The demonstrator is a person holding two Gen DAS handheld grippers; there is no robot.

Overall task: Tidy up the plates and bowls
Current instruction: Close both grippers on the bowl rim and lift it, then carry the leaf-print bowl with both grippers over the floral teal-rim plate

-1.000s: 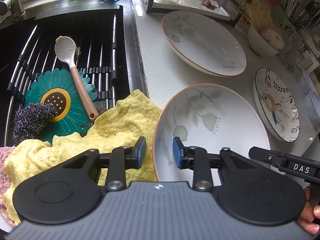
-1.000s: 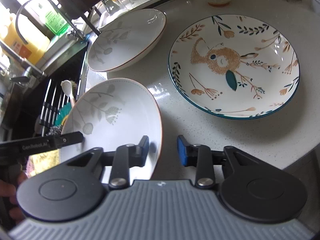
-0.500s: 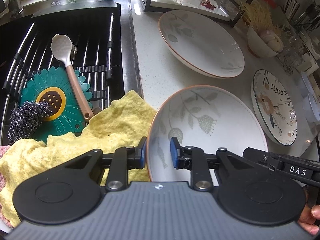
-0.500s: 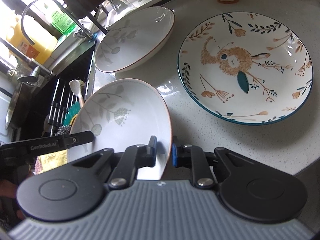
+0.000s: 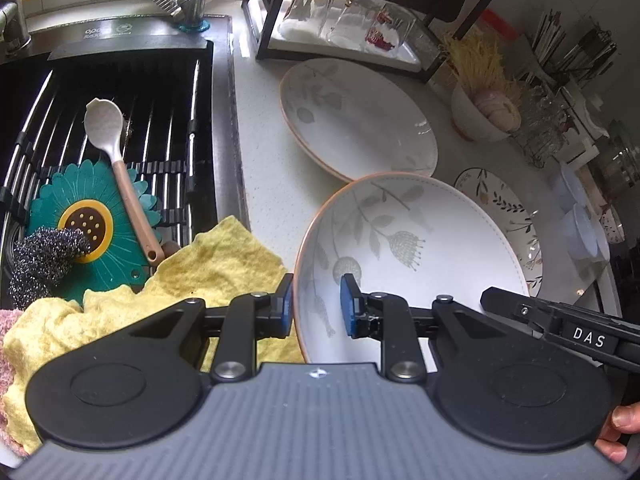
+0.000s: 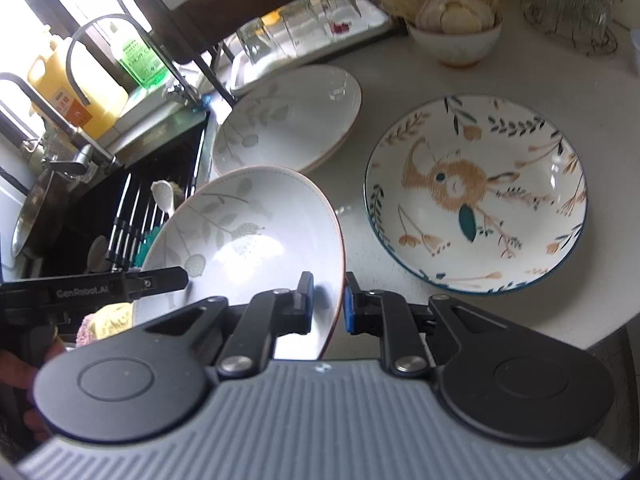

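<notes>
My left hand-held gripper (image 5: 316,304) is closed on the left rim of the nearest leaf plate (image 5: 420,248), one pad outside the rim and one inside. My right hand-held gripper (image 6: 328,304) is closed on the right rim of the same plate, with the edge pinched between its pads. A second ago both stood open around these rims; their jaws have just been closing, and now they clamp the plate. The plate also changed its place: before, it lay flat on the table (image 5: 272,184); now it is lifted and its far edge overlaps the second leaf plate (image 5: 356,120) behind it. I judge the grip is done and the carrying has begun, probably to stack this plate onto the matching one.

Counting from near to far: one leaf plate is in my two grippers. Beside it, on the left, lies one yellow cloth (image 5: 216,268) at the sink edge. On the sink rack I see one green flower mat (image 5: 88,224), one steel scrubber (image 5: 44,264) and one spoon (image 5: 120,168). On the table are one more leaf plate and one rabbit plate (image 6: 476,196). Farther back stands one small bowl (image 6: 452,40), filled with something I cannot name.
</notes>
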